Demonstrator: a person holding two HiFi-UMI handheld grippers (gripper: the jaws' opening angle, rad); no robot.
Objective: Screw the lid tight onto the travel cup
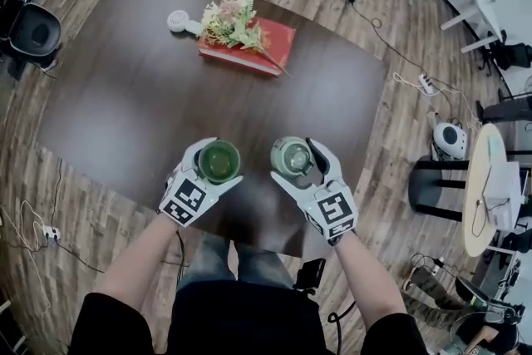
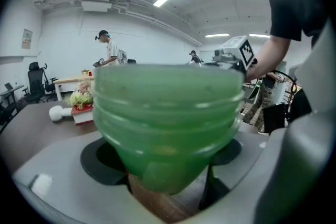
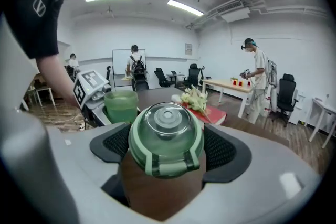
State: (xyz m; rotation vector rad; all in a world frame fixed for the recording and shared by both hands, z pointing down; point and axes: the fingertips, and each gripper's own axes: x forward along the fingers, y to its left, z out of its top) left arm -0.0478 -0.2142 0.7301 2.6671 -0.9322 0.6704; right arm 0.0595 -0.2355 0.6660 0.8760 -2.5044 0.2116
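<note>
Over the dark table [image 1: 125,96], I keep my left gripper [image 1: 214,165] clamped wide on the open travel cup [image 2: 168,123], upright, and my right gripper [image 1: 301,162] clamped on the lid [image 3: 166,136] beside it, apparently ready for threading.

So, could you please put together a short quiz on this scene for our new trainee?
1. True or false: the lid is already screwed onto the cup.
2. Which gripper holds the lid? A) left B) right C) neither
3. Fill in: the flowers lie on a red ____.
Key: 1 false, they are held apart. 2 B, the right gripper; the left gripper holds the cup. 3 book.
</note>
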